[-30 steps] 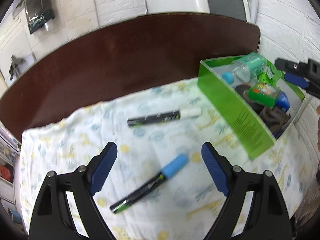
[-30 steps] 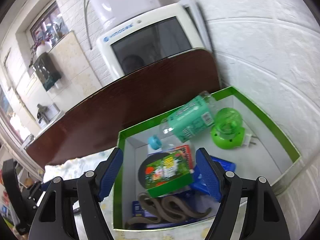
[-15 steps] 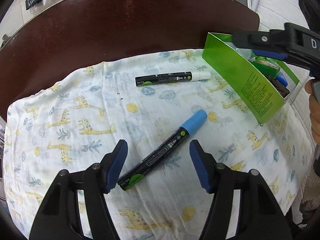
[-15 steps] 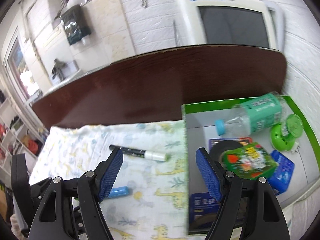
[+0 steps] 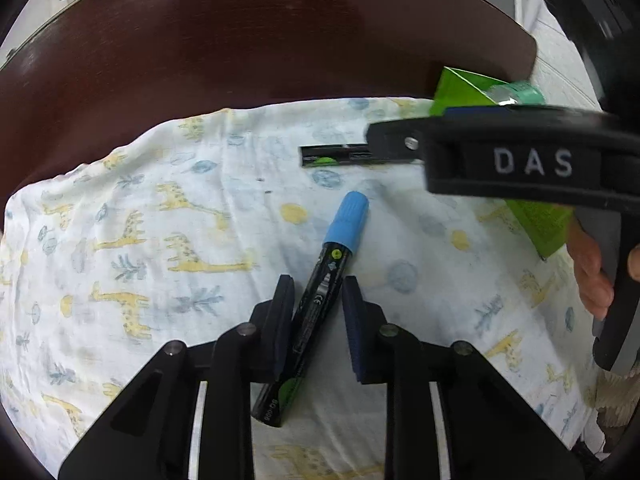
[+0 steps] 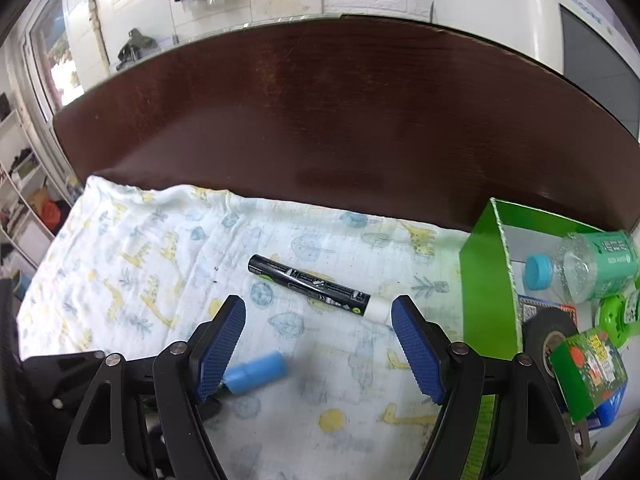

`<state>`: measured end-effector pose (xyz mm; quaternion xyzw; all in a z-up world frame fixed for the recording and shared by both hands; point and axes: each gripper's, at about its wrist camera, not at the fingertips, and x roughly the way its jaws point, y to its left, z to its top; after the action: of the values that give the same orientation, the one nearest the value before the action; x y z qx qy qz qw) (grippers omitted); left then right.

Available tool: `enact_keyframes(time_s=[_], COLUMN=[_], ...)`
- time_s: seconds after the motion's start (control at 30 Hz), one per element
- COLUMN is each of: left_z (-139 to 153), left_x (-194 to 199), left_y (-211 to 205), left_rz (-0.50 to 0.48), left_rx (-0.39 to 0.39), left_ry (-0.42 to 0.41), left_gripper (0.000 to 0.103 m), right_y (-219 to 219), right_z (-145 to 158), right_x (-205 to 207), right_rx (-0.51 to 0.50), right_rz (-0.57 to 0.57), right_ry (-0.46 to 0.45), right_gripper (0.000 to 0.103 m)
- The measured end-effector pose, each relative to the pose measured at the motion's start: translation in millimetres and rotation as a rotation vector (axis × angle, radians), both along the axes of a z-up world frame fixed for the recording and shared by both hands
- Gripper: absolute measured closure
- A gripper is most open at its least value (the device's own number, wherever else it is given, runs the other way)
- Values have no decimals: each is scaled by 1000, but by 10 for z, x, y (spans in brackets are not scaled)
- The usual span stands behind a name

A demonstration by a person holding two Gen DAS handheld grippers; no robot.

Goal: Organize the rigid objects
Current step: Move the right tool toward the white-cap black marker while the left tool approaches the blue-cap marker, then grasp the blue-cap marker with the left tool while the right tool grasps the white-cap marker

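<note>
My left gripper [image 5: 316, 300] is down over the giraffe-print cloth [image 5: 160, 240], and its jaws have just been closing around the blue-capped marker [image 5: 320, 304]. The marker's black barrel runs between the two pads, with the blue cap sticking out ahead of the jaws and the butt end trailing back under them. The left pad sits against the barrel; on the right I see a thin sliver of space, so I cannot tell whether the grip is fully tight, though the jaws are almost together on it.

My right gripper [image 6: 318, 344] hangs above the cloth with its jaws standing wide apart and nothing between the pads. Just ahead of them lies the white-capped marker [image 6: 312, 286], slantwise on the cloth, its white cap close to the tip of the right-hand jaw and its black end off ahead toward the left-hand one. Below the left-hand jaw I see the blue cap of the other marker.

To the right of the right jaws stands the green box [image 6: 486, 280] on the bench [image 6: 340, 120], already holding a clear bottle with a teal label [image 6: 588, 266], a roll of dark tape [image 6: 546, 332] and a small green carton [image 6: 588, 372].

From the left wrist view, the right gripper's body crosses in front of the box, with a hand [image 5: 592, 272] on its handle.
</note>
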<state>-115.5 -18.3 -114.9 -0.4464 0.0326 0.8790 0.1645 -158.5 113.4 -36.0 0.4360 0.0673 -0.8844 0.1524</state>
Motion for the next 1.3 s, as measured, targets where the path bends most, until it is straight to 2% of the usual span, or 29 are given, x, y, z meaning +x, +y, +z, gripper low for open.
enact_keyframes(time_s=[0.17,0.27,0.4,0.47,0.53,0.57,0.6,0.63,0.8,0.87,0.9,0.97,1.0,1.03,1.07,1.1,1.3], left_z=[-17,-27,-11,-14,-13,-11,-8,-5,7,4,1,5,5,13,17,18,21], left_x=[-230,-243,-215,-187,-186,-180,-171,-164,-82,-67,-72,-78,-79,-68,-62,-55,-50], left_y=[-350,-403,-312,-333,-322,-311,-305,-293,-235,-255,-273,-308,-325,-338,-336,-328,-306], left_rz=[159,169,159,157,155,151,147,144,123,131,137,146,149,150,151,151,150], left_rx=[38,70,18,4,-3,-6,-11,-15,-26,-30,-25,-12,-7,-7,-12,-20,-33], left_ry=[-4,-3,21,26,25,22,20,16,-6,-11,-17,-27,-30,-31,-29,-27,-23], left_gripper=[83,83,83,83,83,85,85,86,86,86,86,86,86,86,86,86,86], right_y=[-36,-26,-9,-21,-21,-7,9,51,41,46,60,78,90,113,122,169,99], right_z=[-119,-166,-282,-291,-282,-267,-251,-213,-261,-248,-161,-125,-65,-22,2,29,-102], right_x=[-110,-147,-212,-194,-183,-171,-159,-114,67,104,169,184,214,195,159,54,-265], right_rx=[39,46,72,138,167,179,175,128,35,17,28,39,56,69,75,76,146], right_rz=[-20,-21,-27,-36,-42,-46,-45,-15,89,102,126,125,118,113,115,93,49], right_ry=[-11,-24,-44,-16,-5,-2,-5,-36,-155,-157,-110,-82,-53,-30,-21,3,-32], right_gripper=[25,25,26,39,68,74,85,92,93,93,93,89,80,56,42,23,22])
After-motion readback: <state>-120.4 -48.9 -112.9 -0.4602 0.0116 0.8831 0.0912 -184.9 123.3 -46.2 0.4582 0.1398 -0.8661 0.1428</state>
